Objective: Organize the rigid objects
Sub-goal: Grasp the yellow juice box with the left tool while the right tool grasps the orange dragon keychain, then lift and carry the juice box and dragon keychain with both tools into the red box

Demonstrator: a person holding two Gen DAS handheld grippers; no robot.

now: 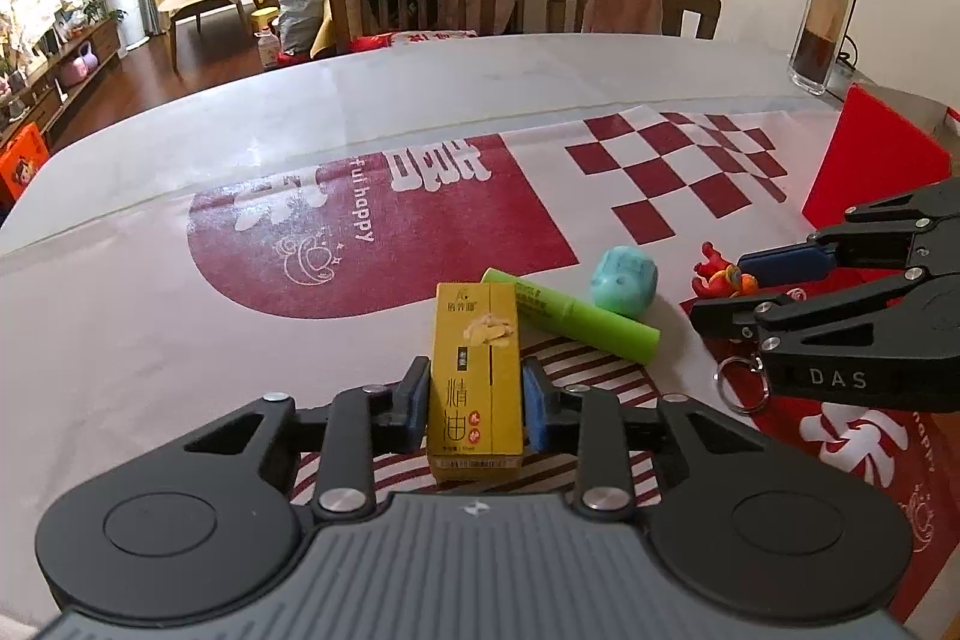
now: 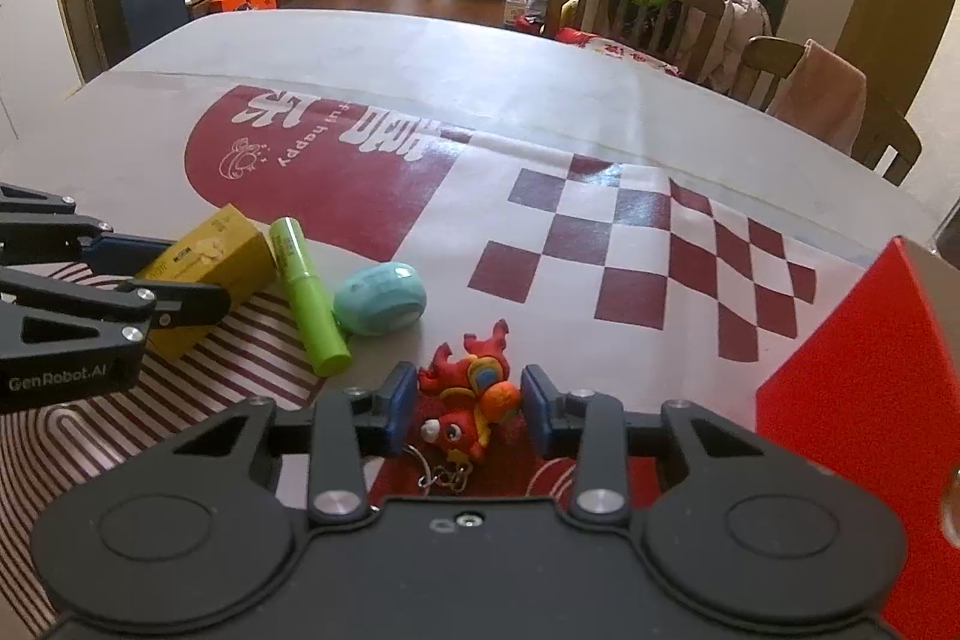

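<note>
Looking down my left gripper [image 1: 474, 400]: grey ribbed housing, small white logo showing at its front edge, two round black discs flanking it. Black linkage arms carrying silver screw heads. Blue pads [image 1: 536, 409] lining black fingers.

My right gripper [image 2: 469, 409] showing same build, but black housing with small screw at front edge, blue pads [image 2: 538, 415] too.

Seen from side, right one wearing white "DAS" lettering; left one wearing "GenRobot.AI".
</note>
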